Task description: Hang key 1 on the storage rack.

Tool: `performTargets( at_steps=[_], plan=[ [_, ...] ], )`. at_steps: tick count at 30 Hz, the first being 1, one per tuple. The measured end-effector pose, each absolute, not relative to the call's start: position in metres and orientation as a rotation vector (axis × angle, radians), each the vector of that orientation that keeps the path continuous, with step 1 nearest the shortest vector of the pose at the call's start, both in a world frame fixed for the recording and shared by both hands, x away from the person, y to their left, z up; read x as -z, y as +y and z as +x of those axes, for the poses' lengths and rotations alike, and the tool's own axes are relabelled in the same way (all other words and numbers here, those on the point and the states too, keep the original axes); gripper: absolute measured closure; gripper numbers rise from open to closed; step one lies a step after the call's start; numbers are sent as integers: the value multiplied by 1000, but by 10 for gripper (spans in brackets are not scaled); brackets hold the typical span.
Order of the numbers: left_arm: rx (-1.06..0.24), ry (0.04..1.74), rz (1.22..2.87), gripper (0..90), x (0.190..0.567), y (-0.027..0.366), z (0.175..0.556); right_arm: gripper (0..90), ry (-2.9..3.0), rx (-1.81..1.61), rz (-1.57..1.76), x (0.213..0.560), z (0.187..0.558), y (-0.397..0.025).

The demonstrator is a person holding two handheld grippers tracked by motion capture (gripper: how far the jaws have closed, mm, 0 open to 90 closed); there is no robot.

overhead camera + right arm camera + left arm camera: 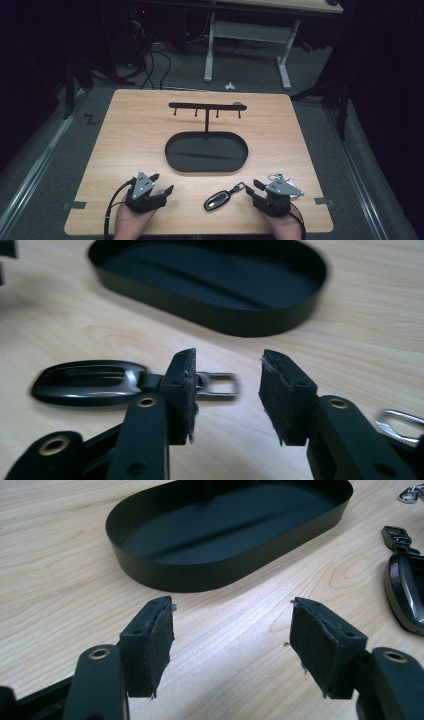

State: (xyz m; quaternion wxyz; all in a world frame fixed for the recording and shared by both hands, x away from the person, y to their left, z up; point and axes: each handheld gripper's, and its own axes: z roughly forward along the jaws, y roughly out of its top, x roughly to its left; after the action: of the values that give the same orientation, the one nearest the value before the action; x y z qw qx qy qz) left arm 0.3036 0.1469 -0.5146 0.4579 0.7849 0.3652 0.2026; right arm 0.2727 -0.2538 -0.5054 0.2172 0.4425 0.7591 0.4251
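A black car key fob (pixel 216 201) lies flat on the wooden table (pixel 130 130), its metal clasp (pixel 239 188) pointing toward my right gripper (pixel 252 186). In the right gripper view the fob (pixel 85 382) lies left of the jaws, and the clasp (pixel 220 385) lies just past the open gripper (pixel 227 360), partly behind one jaw. My left gripper (pixel 163 182) stands open near the front left with nothing in it. In the left gripper view the open gripper (pixel 232 610) faces the black oval tray (pixel 225 572), with the fob (pixel 407 595) at the right edge.
The oval tray (pixel 172 162) sits mid-table and carries a T-shaped stand with small hooks (pixel 207 106). A silver key ring (pixel 277 176) lies by the right gripper. Bare wood surrounds the tray. Desk legs and cables are on the floor beyond the table.
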Motion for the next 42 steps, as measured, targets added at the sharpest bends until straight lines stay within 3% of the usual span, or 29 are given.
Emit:
performTargets(
  at_steps=[9, 15, 28, 42],
  plan=[
    [-523, 936, 1933, 346, 516, 162, 297, 712, 2240, -1169, 1122, 510, 278, -216],
    [-539, 960, 1923, 348, 517, 169, 292, 895, 2325, -1232, 1050, 510, 278, -195],
    [-546, 966, 1930, 350, 518, 171, 290, 900, 2435, -1162, 887, 516, 271, -161],
    [-534, 922, 1922, 352, 515, 162, 293, 900, 2475, -1116, 892, 521, 267, -166]
  ],
)
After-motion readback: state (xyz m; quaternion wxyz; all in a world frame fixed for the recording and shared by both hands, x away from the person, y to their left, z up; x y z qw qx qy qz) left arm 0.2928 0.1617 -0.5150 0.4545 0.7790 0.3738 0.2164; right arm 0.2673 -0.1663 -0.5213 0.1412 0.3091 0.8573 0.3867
